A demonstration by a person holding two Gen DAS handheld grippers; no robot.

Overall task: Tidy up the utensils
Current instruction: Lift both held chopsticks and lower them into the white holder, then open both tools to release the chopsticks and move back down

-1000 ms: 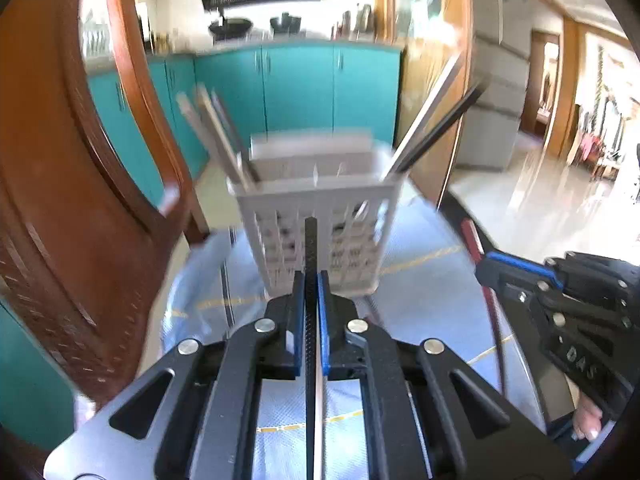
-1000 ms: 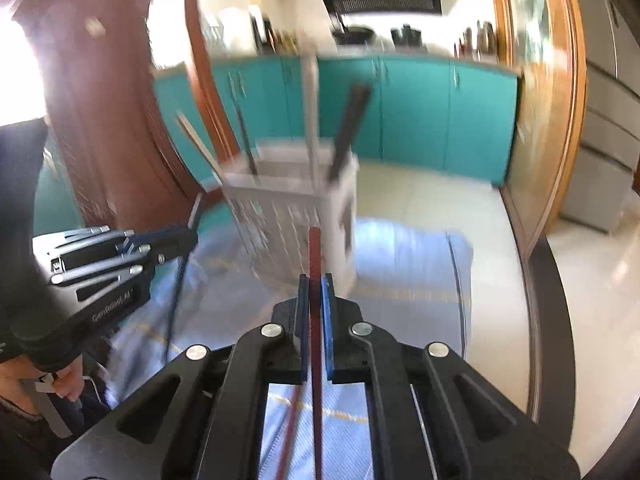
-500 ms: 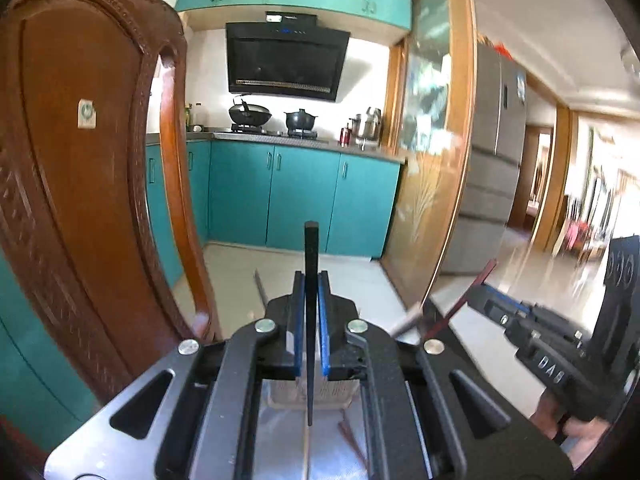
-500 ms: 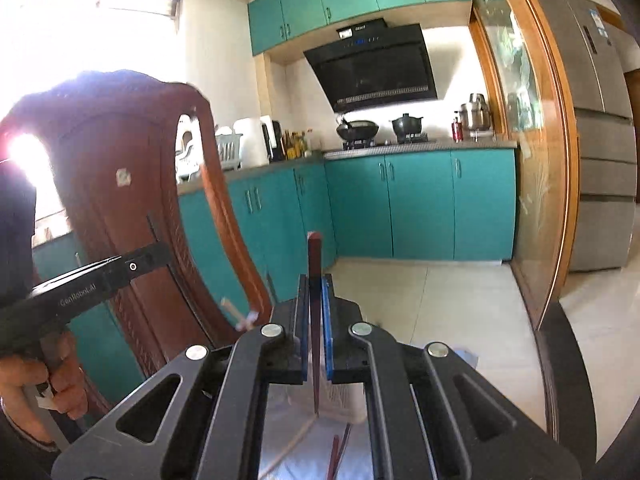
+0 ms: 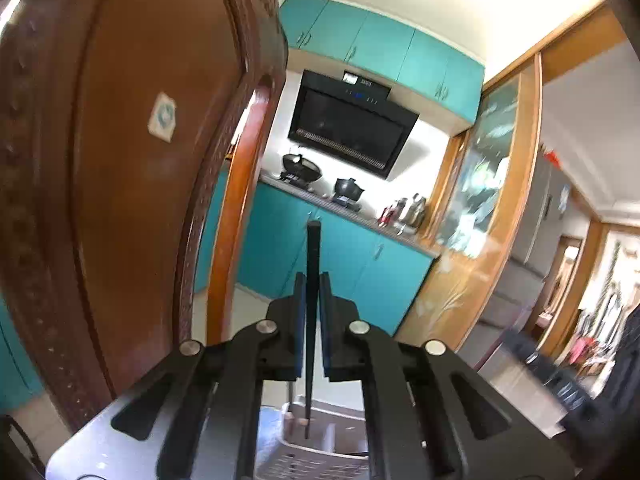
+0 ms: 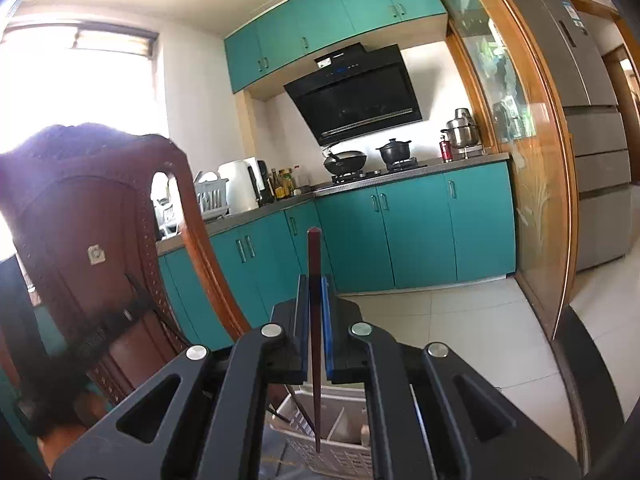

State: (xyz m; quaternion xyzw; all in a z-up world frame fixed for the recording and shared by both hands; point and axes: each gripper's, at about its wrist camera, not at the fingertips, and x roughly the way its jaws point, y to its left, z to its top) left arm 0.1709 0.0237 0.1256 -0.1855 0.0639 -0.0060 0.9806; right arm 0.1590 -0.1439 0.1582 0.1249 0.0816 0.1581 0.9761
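My left gripper (image 5: 311, 280) is shut on a black chopstick (image 5: 311, 264) that stands upright, its lower tip hanging over the white slotted utensil basket (image 5: 320, 456) seen below between the jaws. My right gripper (image 6: 314, 282) is shut on a dark red chopstick (image 6: 314, 256), also upright, its lower tip over the same white basket (image 6: 340, 452). Other utensils stand inside the basket compartments. The left gripper shows blurred at the left of the right wrist view (image 6: 96, 336).
A carved wooden chair back (image 5: 132, 160) stands close at the left; it also shows in the right wrist view (image 6: 100, 240). Teal kitchen cabinets (image 6: 412, 232) and a stove lie beyond. A wooden glass partition (image 6: 532, 200) stands at the right.
Both grippers have lifted and tilted upward, each with its chopstick. The basket has gone from the middle of both views to the bottom edge, beneath the jaws.
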